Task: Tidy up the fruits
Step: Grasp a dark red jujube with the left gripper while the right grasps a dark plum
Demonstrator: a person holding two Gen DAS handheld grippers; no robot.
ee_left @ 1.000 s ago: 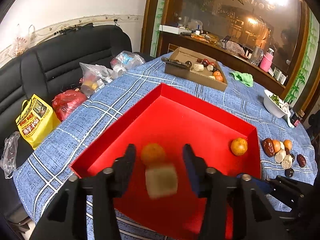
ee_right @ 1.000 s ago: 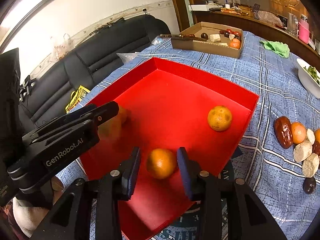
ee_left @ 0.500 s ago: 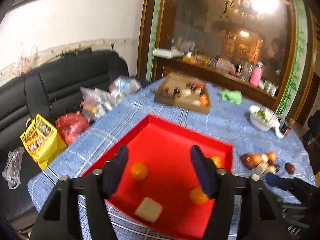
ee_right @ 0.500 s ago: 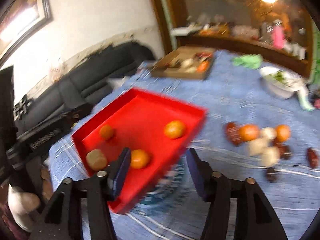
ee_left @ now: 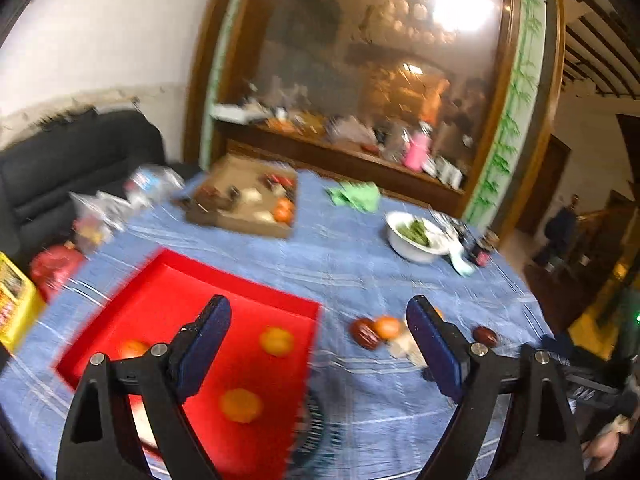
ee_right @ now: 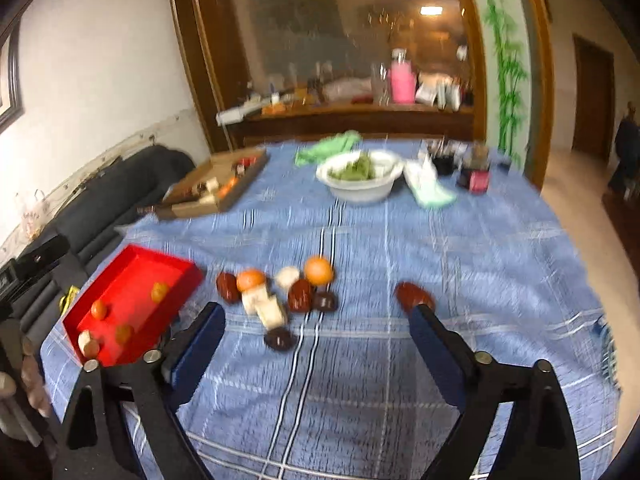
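We held the left gripper (ee_left: 318,344) above the near side of the table, its jaws wide apart with nothing between them. Our right gripper (ee_right: 316,346) was also spread wide and empty, above the blue checked tablecloth (ee_right: 460,248). Just below the left gripper lay the red tray (ee_left: 168,280), and in it we saw three oranges (ee_left: 241,405) well apart from each other; in the right wrist view a pale block (ee_right: 85,338) sat in its near corner. To the right of the tray, on the cloth, the loose fruits (ee_right: 280,290) lay in a close group: oranges, dark dates and pale pieces, some touching. One dark date (ee_right: 414,297) lay apart on the right. Farther away stood a white bowl (ee_right: 360,191) with greens, a cardboard box (ee_right: 212,186) and a green cloth (ee_right: 328,146).
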